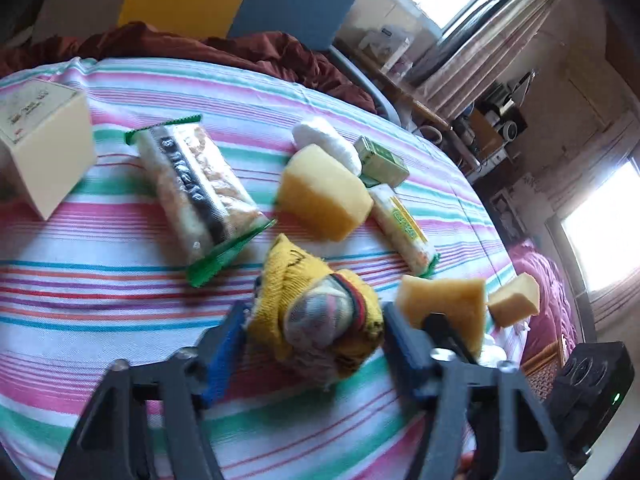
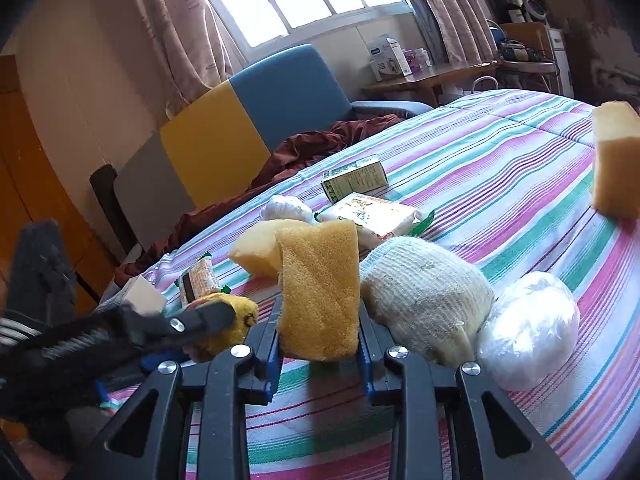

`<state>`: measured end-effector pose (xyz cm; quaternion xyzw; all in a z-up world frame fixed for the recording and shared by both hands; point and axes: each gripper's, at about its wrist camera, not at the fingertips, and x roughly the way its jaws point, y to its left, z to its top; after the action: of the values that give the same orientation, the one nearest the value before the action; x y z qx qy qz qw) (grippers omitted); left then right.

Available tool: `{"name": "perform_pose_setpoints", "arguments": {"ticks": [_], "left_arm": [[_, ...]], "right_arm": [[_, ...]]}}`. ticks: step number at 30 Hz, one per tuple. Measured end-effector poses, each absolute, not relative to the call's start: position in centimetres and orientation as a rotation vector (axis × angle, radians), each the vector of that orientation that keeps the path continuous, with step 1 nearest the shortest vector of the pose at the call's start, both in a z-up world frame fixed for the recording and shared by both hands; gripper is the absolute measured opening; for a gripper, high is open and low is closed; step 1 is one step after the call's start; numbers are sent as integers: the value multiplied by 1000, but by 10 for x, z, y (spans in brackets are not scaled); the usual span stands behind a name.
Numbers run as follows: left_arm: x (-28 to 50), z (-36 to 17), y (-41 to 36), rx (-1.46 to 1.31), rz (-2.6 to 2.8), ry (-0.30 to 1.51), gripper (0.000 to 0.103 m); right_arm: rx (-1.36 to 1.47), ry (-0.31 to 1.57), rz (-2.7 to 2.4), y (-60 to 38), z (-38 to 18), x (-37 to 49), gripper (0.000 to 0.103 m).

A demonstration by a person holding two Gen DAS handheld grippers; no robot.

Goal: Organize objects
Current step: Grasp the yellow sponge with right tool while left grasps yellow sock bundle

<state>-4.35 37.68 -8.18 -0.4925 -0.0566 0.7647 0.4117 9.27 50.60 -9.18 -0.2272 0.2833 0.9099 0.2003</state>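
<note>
In the left wrist view my left gripper (image 1: pixel 314 330) is shut on a yellow rolled sock (image 1: pixel 320 312), just above the striped bedspread (image 1: pixel 100 280). In the right wrist view my right gripper (image 2: pixel 320 332) is shut on a yellow sponge (image 2: pixel 318 288) held upright. That sponge and the right gripper also show in the left wrist view (image 1: pixel 444 300). The left gripper and sock show at the lower left of the right wrist view (image 2: pixel 224 320). A second sponge (image 1: pixel 324 192) lies mid-bed, a third (image 2: pixel 616 160) at the far right.
A large snack packet (image 1: pixel 196 188), a small snack packet (image 1: pixel 404 228), a green carton (image 1: pixel 380 160), a white roll (image 1: pixel 324 140) and a cream box (image 1: pixel 44 148) lie on the bed. A cream sock ball (image 2: pixel 424 296) and a white plastic bundle (image 2: pixel 528 328) sit beside my right gripper. A chair (image 2: pixel 248 120) stands behind.
</note>
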Motion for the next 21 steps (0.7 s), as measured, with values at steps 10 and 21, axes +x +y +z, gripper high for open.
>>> {"name": "perform_pose_setpoints", "arguments": {"ticks": [10,21], "left_arm": [[-25,-82,352,-1104,1996,-94,44],[-7,-85,316,-1052,2048,-162,43]], "right_arm": [[-639,772,2537,503,-91,92,29],[-600,502,2529,474,-73,89,31]]}}
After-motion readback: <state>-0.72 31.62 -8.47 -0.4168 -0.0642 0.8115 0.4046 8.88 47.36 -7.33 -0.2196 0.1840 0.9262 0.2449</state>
